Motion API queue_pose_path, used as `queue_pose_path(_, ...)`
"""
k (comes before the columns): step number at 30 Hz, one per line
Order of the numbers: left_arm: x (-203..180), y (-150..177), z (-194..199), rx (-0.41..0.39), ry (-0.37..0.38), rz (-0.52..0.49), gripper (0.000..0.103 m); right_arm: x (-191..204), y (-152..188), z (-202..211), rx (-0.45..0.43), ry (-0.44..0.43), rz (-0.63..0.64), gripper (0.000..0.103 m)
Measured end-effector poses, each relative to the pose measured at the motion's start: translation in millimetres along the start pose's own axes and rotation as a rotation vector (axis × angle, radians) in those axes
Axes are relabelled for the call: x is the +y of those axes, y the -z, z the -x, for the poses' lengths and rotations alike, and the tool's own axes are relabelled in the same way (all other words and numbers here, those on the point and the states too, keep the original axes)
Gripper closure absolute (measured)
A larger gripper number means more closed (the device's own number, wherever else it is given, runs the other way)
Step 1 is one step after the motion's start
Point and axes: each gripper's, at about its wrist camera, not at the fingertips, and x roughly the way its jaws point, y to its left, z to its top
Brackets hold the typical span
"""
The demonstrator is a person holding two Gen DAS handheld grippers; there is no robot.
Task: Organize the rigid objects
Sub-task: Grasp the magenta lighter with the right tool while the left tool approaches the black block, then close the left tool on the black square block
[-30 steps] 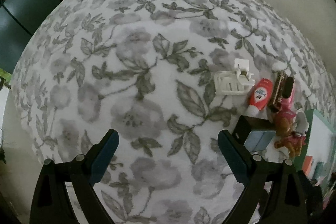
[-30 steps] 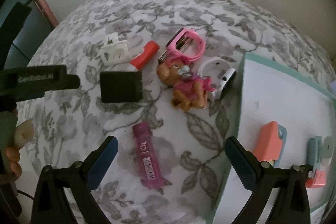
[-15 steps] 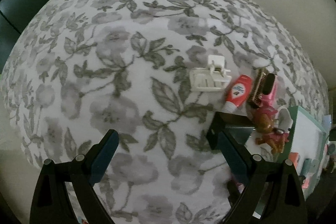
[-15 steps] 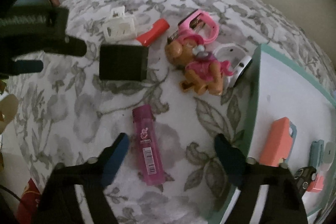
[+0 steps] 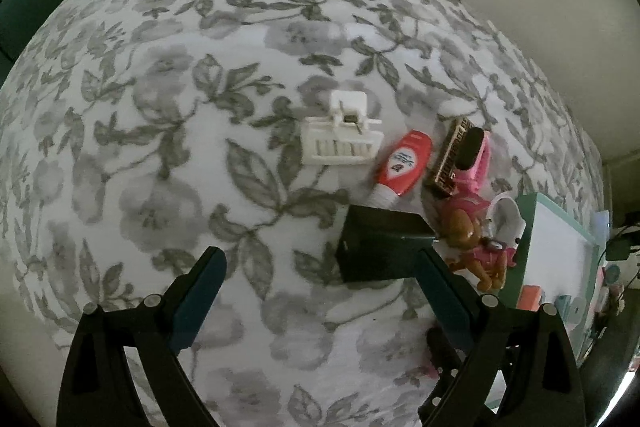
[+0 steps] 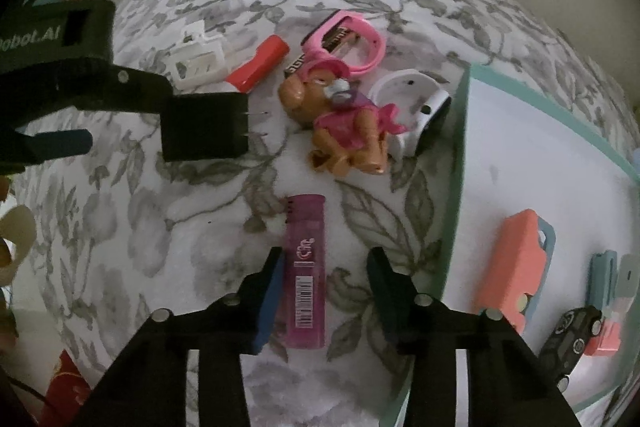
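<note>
While the right tool [image 6: 324, 291] points steeply down, its jaws are closing around the purple lighter [image 6: 305, 269], which lies flat on the flowered cloth of the worktop [image 6: 224, 247]; the left pad sits at the lighter's edge, the right pad stands clear of it. Beyond the lighter, farther off, lie a brown toy dog in pink [image 6: 344, 131], a pink ring-shaped piece [image 6: 360, 39], a white band [image 6: 416, 103], a red tube [image 6: 258, 63] and a white clip [image 6: 198, 61]. To the left sits a black block [image 6: 204, 127] with the left tool [image 5: 316, 291] over it, jaws spread, nothing pinched. To the right stands a green-rimmed tray [image 6: 456, 187] holding a salmon piece [image 6: 512, 255] and a black toy car [image 6: 572, 335].
</note>
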Motion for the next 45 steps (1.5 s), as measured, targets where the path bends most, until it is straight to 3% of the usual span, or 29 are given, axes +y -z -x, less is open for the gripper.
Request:
queue_pose_path(14, -30, 4, -18, -0.010, 0.017, -0.056, 0.008, -11, -2, -5, 0.010, -0.001, -0.036, 0.069)
queue_pose_path(16, -31, 4, -20, -0.010, 0.025, -0.054, 0.012, -13, -2, -2, 0.011, -0.002, -0.040, 0.070)
queue_pose_path(18, -31, 5, -21, -0.007, 0.036, -0.055, 0.026, -14, -2, -2, 0.011, -0.002, -0.041, 0.070)
queue_pose_path(21, -34, 6, -26, -0.003, 0.042, -0.054, 0.034, -15, -2, -3, 0.012, -0.001, -0.040, 0.070)
queue_pose_path(23, -35, 7, -32, 0.008, 0.055, -0.056, 0.047, -15, -2, -2, 0.013, 0.001, -0.040, 0.070)
queue_pose_path(33, -29, 8, -21, 0.002, 0.065, -0.042, 0.047, -15, -2, -4, 0.013, 0.002, -0.042, 0.071)
queue_pose_path(39, -24, 6, -5, -0.028, 0.068, -0.019, 0.047, -17, -2, -3, 0.018, -0.003, -0.060, 0.082)
queue_pose_path(45, -20, 5, 12, -0.068, 0.079, -0.015, 0.047, -18, -1, 1, 0.011, -0.014, -0.058, 0.082)
